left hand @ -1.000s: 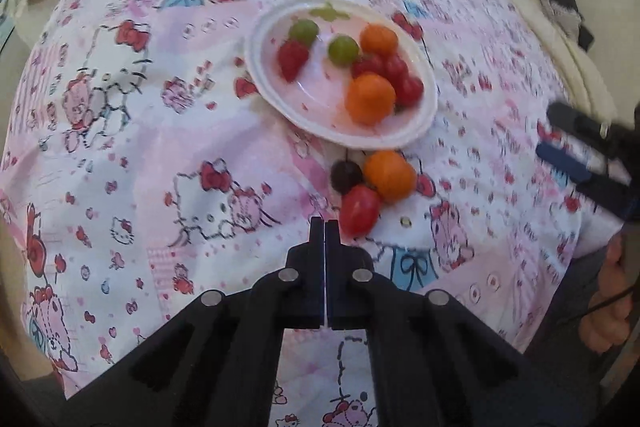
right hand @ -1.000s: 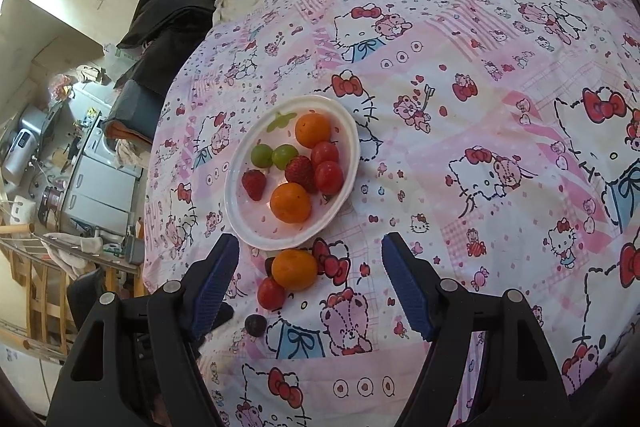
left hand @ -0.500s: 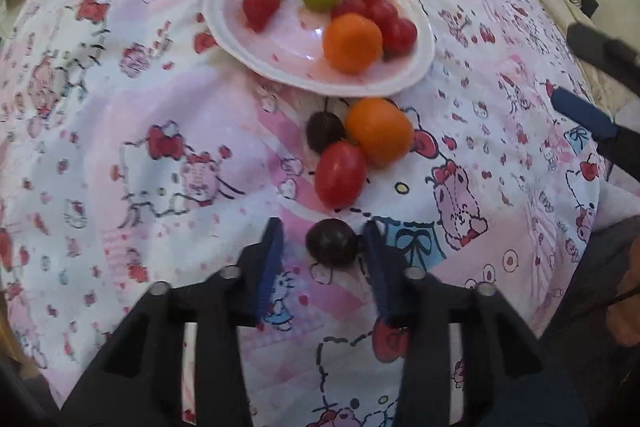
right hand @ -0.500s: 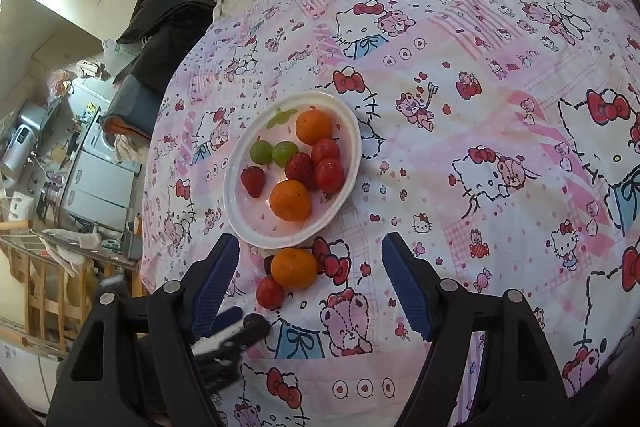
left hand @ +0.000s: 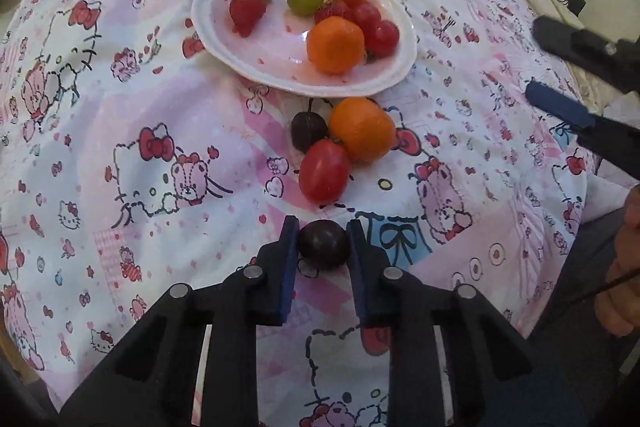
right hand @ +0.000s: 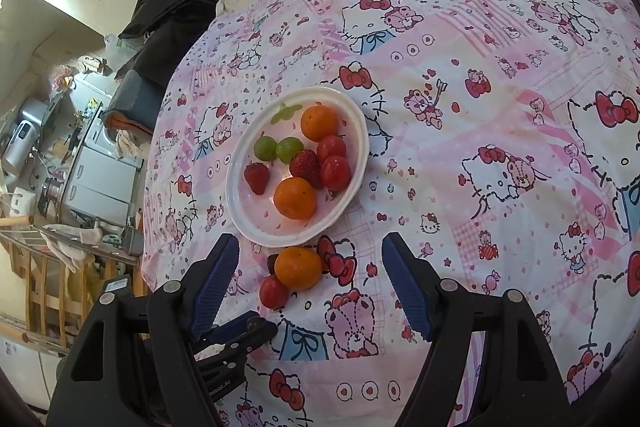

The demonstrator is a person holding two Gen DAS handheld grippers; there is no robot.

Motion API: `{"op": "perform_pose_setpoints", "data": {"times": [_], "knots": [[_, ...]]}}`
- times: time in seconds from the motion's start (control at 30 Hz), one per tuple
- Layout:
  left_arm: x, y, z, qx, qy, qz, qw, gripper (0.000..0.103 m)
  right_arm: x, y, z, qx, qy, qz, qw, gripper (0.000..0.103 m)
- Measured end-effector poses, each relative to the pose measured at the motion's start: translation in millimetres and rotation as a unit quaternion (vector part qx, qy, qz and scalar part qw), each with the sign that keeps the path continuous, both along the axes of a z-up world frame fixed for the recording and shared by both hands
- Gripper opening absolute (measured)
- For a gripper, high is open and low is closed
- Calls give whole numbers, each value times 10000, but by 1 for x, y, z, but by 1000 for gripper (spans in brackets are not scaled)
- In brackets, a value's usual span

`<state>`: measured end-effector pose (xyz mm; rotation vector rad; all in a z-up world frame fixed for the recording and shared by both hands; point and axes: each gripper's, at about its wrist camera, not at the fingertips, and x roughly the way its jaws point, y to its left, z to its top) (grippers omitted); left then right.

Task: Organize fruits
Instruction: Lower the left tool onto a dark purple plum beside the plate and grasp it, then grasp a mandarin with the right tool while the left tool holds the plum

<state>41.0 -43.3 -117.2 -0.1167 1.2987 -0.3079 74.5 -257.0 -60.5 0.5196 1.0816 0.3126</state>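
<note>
Pinching a dark grape [left hand: 323, 245] whose long axis runs jaw to jaw, on the quilt [left hand: 160, 115] below the plate [left hand: 256, 67], the left gripper [left hand: 322, 243] is clamped; the right gripper [right hand: 310, 283] stands spread, empty.

The bedsheet [left hand: 160, 131] is soft printed cotton-looking cloth, matt, a bit wrinkly; the plate [left hand: 404, 39] looks like glossy white plastic or glazed ceramic, can't tell which, with a wet-looking sheen; the dark grape [left hand: 323, 245] is smooth and slightly shiny; the cherry tomato [left hand: 323, 175] is properly glossy; the loose mandarin [left hand: 362, 129] has that dimpled matt peel; the left gripper [left hand: 323, 247] is matt black plastic with silvery metal screws and blue ribbed pads [left hand: 290, 267], rubbery-looking; same build on the right gripper [right hand: 310, 283].
</note>
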Motion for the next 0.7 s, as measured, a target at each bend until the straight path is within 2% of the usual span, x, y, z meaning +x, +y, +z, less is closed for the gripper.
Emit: {"op": "perform_pose_setpoints", "data": {"times": [0.17,0.23,0.37,0.43,0.57,0.7], "knots": [[3,16,23,-72,-302,270,9992,20,1,-1,-2,33,58,-18,10000,77],[4,24,35,31,-524,426,9977,20,4,1,-7,84,145,33,9999,77],[6,37,56,253,-955,678,9928,20,20,19,-32,194,704,376,9966,76],[7,41,59,246,-1006,764,9917,20,28,30,-50,289,1035,505,9929,72],[10,43,62,280,-1103,769,9905,20,37,45,-70,339,1317,564,9891,68],[12,49,64,298,-1098,836,9900,20,39,63,-90,103,1515,793,9852,58]]}}
